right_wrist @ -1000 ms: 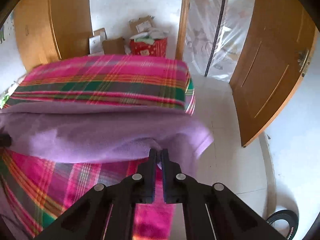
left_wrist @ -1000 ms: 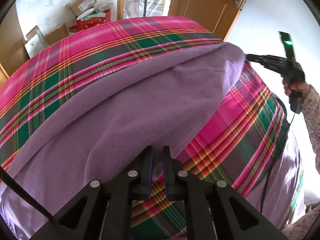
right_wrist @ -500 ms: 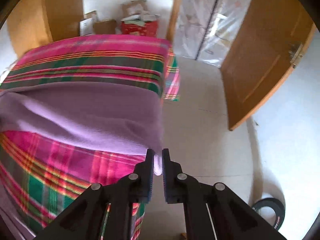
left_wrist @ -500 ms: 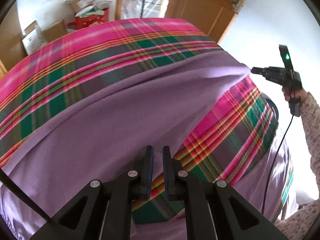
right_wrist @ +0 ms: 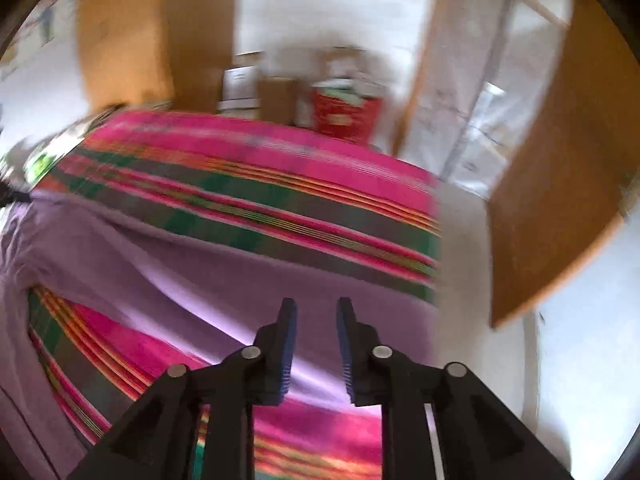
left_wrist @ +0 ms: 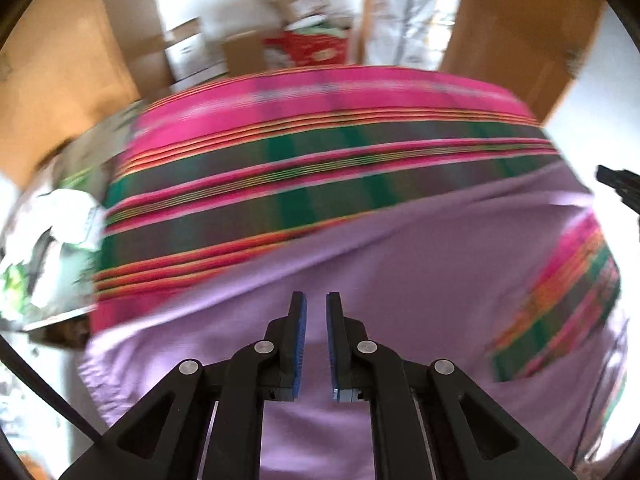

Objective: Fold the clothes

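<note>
A large purple garment (left_wrist: 420,264) lies spread across the plaid pink-and-green bedspread (left_wrist: 320,152). My left gripper (left_wrist: 316,304) hovers over its near left part with a narrow gap between the jaws and nothing between them. In the right wrist view the same garment (right_wrist: 192,272) runs as a band across the bedspread (right_wrist: 260,184). My right gripper (right_wrist: 316,308) is open above the garment's right end, with nothing in it. Both views are blurred by motion. The right gripper's tip shows at the right edge of the left wrist view (left_wrist: 620,184).
Cardboard boxes (left_wrist: 240,52) and a red box (right_wrist: 344,112) stand on the floor behind the bed. A wooden door (right_wrist: 560,200) stands open at the right over white floor tiles. White and green clutter (left_wrist: 48,240) lies left of the bed.
Both grippers have let go of the purple garment, which now lies on the bed. The right jaws have opened wider, the left only slightly. Both cameras are swinging.
</note>
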`<control>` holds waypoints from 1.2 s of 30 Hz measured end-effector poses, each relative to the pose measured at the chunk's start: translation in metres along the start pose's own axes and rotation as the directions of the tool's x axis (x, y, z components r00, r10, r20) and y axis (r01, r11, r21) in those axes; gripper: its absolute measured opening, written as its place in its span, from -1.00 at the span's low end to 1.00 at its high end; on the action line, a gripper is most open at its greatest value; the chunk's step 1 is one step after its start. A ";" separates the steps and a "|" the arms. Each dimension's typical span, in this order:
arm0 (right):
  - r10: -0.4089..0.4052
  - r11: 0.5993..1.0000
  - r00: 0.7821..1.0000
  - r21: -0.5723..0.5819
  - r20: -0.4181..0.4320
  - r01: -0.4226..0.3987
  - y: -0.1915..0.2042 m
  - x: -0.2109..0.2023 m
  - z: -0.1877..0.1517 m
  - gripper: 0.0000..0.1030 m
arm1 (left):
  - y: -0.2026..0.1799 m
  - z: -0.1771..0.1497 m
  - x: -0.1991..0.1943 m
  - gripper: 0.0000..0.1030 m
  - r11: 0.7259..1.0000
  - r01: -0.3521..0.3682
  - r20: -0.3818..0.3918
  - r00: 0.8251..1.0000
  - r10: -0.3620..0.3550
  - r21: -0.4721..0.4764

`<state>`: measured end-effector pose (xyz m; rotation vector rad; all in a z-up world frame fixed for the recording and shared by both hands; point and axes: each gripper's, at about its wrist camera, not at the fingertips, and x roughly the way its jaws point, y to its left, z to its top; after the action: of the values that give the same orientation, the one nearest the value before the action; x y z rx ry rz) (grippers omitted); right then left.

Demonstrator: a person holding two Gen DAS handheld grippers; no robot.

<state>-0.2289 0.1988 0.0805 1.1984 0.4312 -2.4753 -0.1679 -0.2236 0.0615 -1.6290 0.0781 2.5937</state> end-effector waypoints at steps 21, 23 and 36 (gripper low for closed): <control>0.247 0.913 0.963 -0.307 -0.110 -0.269 0.186 0.115 0.087 -0.47 | 0.062 0.008 0.049 -0.52 0.993 -0.082 -0.012 0.996 0.084 0.084; 0.244 0.918 0.961 -0.289 -0.129 -0.272 0.185 0.121 0.089 -0.47 | 0.065 0.009 0.051 -0.52 0.995 -0.068 -0.002 0.998 0.069 0.072; 0.196 0.966 0.979 -0.161 -0.061 -0.203 0.172 0.129 0.107 -0.96 | 0.040 0.017 0.059 -0.97 0.972 -0.150 0.072 0.988 0.139 0.181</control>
<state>-0.3011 -0.0227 0.0218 1.1696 0.4927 -2.1999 -0.2120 -0.2594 0.0157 -1.5352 0.4375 2.6422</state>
